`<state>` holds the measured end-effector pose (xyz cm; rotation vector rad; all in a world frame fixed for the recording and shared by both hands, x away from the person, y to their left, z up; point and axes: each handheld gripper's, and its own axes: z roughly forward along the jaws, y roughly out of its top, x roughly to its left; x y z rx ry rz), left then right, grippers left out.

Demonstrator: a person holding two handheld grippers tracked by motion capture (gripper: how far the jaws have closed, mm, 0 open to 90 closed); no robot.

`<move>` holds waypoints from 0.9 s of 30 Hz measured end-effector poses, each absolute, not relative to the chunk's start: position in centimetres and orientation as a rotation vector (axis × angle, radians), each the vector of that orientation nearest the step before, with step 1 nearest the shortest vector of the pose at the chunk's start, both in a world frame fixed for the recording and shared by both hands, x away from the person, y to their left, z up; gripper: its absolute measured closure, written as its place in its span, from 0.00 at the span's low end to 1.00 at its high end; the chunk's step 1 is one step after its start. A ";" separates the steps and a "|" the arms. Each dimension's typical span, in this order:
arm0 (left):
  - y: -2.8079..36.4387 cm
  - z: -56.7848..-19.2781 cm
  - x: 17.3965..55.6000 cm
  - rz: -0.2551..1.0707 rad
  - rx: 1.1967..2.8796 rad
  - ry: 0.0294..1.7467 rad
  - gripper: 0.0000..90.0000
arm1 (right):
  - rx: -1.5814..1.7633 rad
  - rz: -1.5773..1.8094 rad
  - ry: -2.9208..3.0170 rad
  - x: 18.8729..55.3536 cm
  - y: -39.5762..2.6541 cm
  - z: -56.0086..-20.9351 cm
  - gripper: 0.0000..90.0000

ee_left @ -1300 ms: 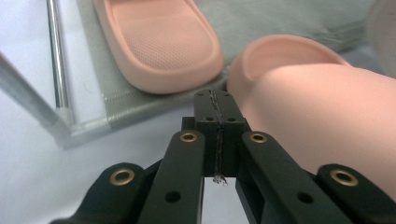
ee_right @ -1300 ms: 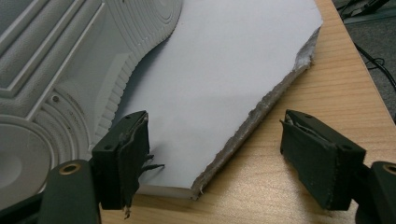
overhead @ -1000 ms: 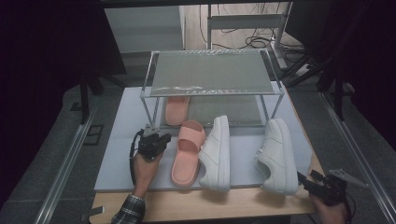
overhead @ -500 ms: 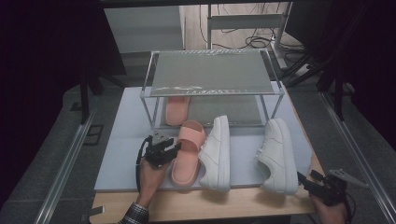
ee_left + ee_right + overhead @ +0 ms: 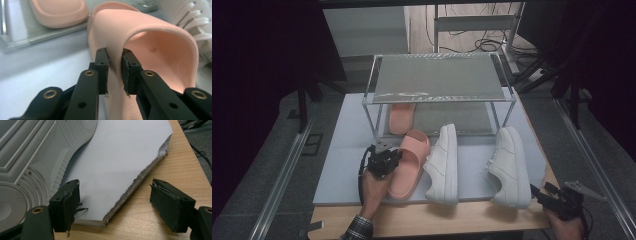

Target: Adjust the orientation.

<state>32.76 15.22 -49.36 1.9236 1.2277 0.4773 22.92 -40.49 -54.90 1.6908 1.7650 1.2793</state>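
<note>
A pink slide [image 5: 409, 162] lies on the pale mat [image 5: 337, 165] in front of a wire rack [image 5: 437, 77]. My left gripper [image 5: 388, 159] sits at its left side. In the left gripper view the left gripper [image 5: 115, 67] has just been closing, and its pads now pinch the left edge of the pink slide's [image 5: 150, 50] strap. A second pink slide [image 5: 402, 117] [image 5: 58, 12] rests on the rack's lower shelf. My right gripper [image 5: 539, 192] waits at the table's near right corner. In its own view the right gripper [image 5: 115, 195] stands open over the mat's corner [image 5: 120, 152], holding nothing.
Two white sneakers [image 5: 444, 162] [image 5: 509, 165] lie to the right of the slide, and one sole [image 5: 30, 157] is close to my right gripper. The mat covers most of the wooden table [image 5: 462, 220] [image 5: 175, 162]. Metal rails run along both sides of the table.
My left gripper moved right from beside the slide onto its strap edge and closed there. The right gripper has not moved.
</note>
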 end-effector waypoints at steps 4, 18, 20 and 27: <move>15.5 -49.2 32.8 0.480 1.920 1.235 0.90 | 1.691 1.279 1.765 22.9 -40.5 -54.9 0.27; 15.5 -47.8 33.1 0.502 1.932 1.215 0.93 | 1.690 1.278 1.766 22.9 -40.5 -54.9 0.27; 15.4 -47.4 33.2 0.509 1.924 1.212 0.93 | 1.690 1.278 1.766 22.9 -40.5 -54.9 0.27; 15.0 -46.0 34.4 0.524 1.902 1.212 0.93 | 1.691 1.279 1.765 22.9 -40.5 -54.9 0.27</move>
